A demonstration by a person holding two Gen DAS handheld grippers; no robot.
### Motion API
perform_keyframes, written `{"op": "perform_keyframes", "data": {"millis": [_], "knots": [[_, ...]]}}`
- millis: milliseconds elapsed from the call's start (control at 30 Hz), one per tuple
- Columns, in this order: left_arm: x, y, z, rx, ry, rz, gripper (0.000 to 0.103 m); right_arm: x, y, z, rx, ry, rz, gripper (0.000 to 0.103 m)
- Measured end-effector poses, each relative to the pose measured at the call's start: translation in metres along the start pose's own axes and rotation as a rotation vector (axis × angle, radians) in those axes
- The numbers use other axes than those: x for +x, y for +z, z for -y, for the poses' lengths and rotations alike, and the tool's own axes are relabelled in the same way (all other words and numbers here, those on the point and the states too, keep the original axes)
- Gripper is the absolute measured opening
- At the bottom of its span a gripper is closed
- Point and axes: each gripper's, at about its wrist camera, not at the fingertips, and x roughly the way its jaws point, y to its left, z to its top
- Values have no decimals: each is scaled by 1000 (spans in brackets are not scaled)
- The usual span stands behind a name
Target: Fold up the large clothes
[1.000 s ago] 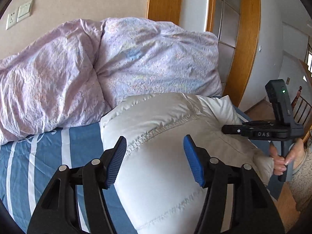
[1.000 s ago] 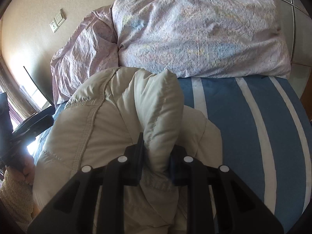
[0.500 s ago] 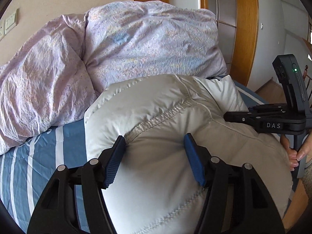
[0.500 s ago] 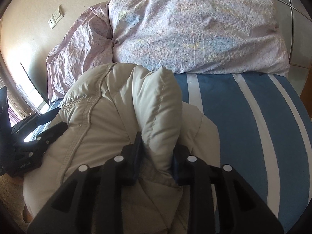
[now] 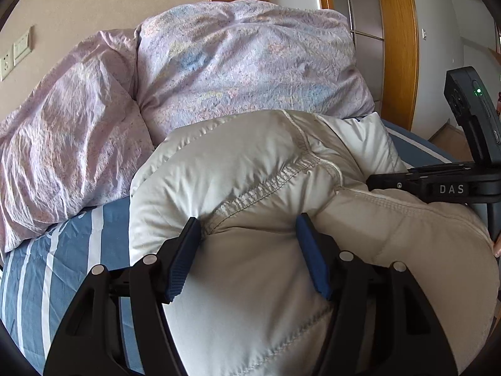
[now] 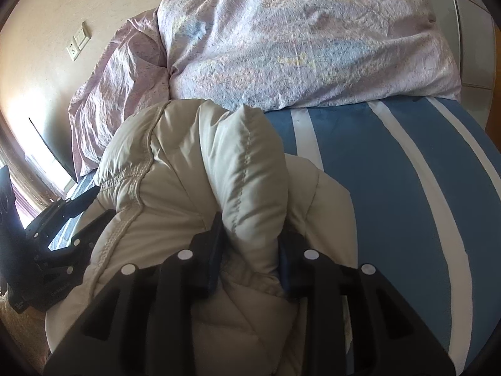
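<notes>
Beige wall [image 5: 109,9] backs the scene, with a wood door frame [image 5: 397,47] to the right in the left wrist view and a switch plate [image 6: 78,42] plus socket on the plaster; below it lies the bed [image 6: 391,169], its blue sheet crossed by white stripes. Heaped against the wall is a lilac duvet [image 5: 219,72], crumpled into two big mounds that touch the far edge of the jacket [image 5: 250,188]. That cream puffy jacket sits bunched on the near part of the sheet, bulging high, with a puckered stitched seam running across its top and a paler panel showing behind. From the right wrist view the jacket [image 6: 175,172] spreads left of the bare striped sheet, and one thick padded fold stands upright from it. Right gripper [image 6: 250,247] is clamped on that fold, its black fingers pressing the padding from both sides low down; in the left wrist view it [image 5: 391,185] reaches in from the right edge, marked DAS, with a green light on its upright body. Left gripper [image 5: 247,244] is spread wide, blue pads [image 5: 184,260] apart and set against the jacket's bulging front below the seam, pinching nothing; its black frame [image 6: 72,235] shows at the left rim of the right wrist view, beside the jacket
</notes>
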Motion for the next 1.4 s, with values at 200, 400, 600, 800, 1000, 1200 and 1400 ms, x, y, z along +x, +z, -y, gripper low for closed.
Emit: {"op": "perform_keyframes", "data": {"millis": [200, 400, 600, 800, 1000, 1200, 1400], "knots": [[-2, 1, 0, 5, 9, -7, 64, -54, 11, -18, -24, -129, 101, 42], [-1, 2, 1, 3, 13, -10, 64, -64, 34, -59, -127, -165, 149, 43], [-1, 2, 1, 0, 12, -10, 64, -17, 56, -70, -144, -177, 77, 40], [-1, 1, 2, -2, 2, -7, 64, 15, 38, -55, -130, -194, 23, 39], [-1, 0, 3, -5, 9, -6, 65, 26, 25, -46, -109, -167, 57, 40], [1, -3, 5, -14, 28, 18, 66, 36, 24, -39, -85, -145, 50, 40], [5, -3, 3, -36, 28, 21, 67, 42, 22, -33, -63, -119, 43, 41]]}}
